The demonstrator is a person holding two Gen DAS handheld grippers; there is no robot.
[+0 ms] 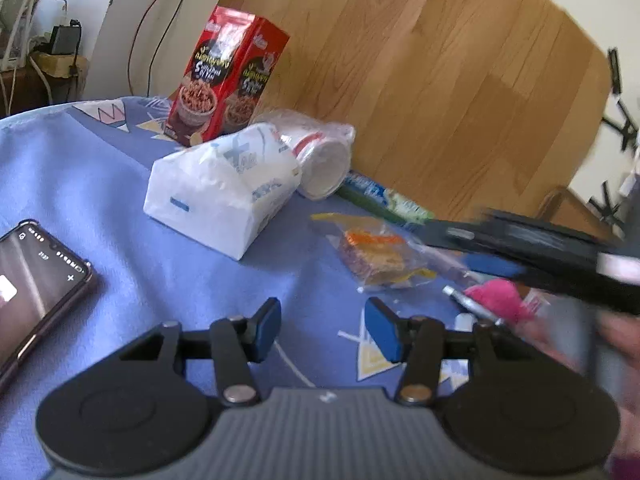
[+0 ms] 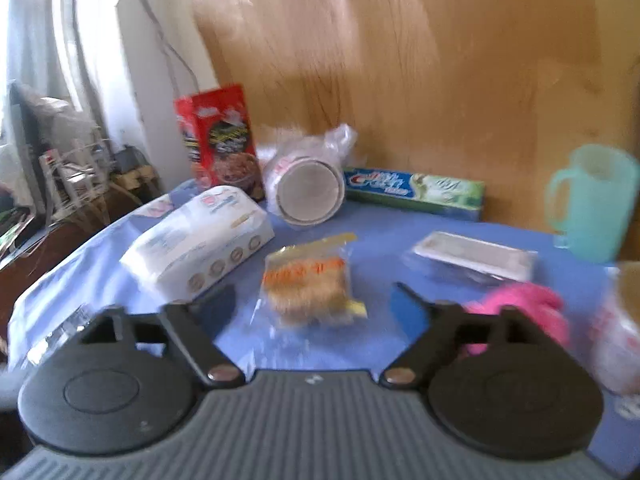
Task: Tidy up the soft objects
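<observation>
Both wrist cams low, facing wall; share tissue pack (image 1: 224, 188).

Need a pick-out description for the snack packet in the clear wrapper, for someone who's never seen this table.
On the blue tablecloth, look in front of the red cereal box and right of the white tissue pack. The snack packet lies flat there: the only clear wrapper with orange print over brownish contents.

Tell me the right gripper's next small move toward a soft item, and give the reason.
Probably ease the right gripper forward and down over the snack packet. Its jaws stand open and empty, and the packet lies flat on the blue cloth almost straight ahead between them. The pink plush sits off to the right, partly behind a finger, so it would need a sideways shift first.
</observation>
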